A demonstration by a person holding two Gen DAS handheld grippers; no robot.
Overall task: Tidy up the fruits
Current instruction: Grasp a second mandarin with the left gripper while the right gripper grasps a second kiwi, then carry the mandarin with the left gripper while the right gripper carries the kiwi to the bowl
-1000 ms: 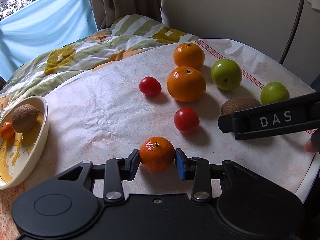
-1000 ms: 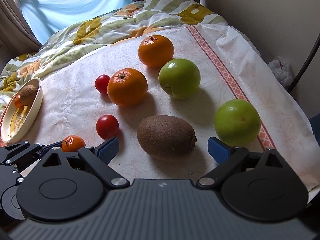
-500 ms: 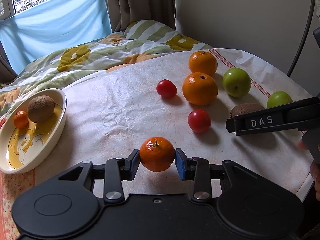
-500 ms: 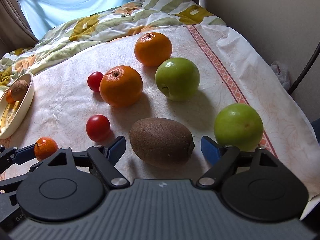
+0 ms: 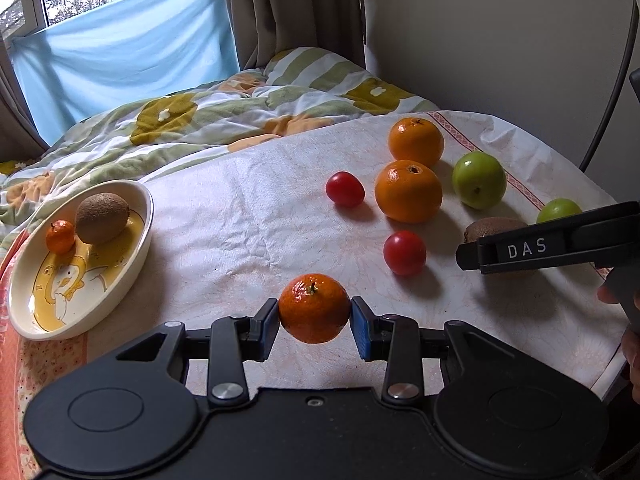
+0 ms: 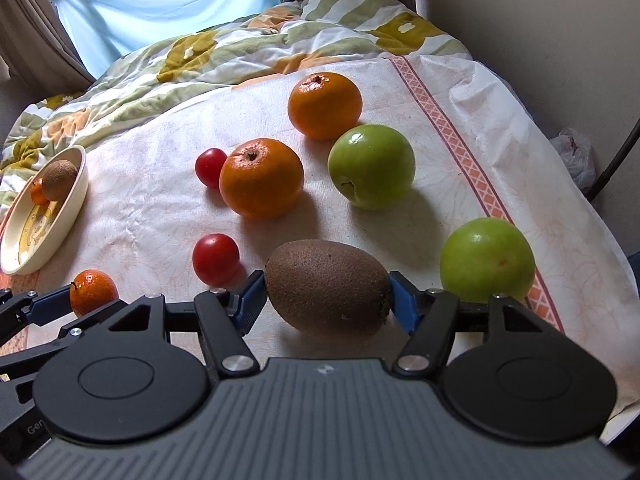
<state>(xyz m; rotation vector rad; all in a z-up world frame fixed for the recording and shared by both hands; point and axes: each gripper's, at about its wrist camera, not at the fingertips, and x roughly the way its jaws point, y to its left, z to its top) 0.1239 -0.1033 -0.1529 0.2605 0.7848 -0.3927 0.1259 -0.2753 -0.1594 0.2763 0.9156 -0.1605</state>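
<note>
– What's on the table point(image 6: 460, 92)?
– A pale cloth point(image 6: 152, 184) covers it. Mid-frame sit two oranges point(image 6: 261, 178), two green apples point(image 6: 371, 166) and two tomatoes point(image 6: 215, 258); a kiwi point(image 6: 326, 287) lies lower centre
– And far left?
– A cream dish point(image 5: 124, 276)

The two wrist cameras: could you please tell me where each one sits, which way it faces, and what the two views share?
Left wrist: sits behind the left gripper, facing across the table toward the window; its fingers clamp a mandarin; the right gripper enters at right.
Right wrist: sits behind the right gripper, facing the same way; its fingers bracket a kiwi; the left gripper shows at lower left.
Shared: the mandarin, the kiwi, the dish.
</note>
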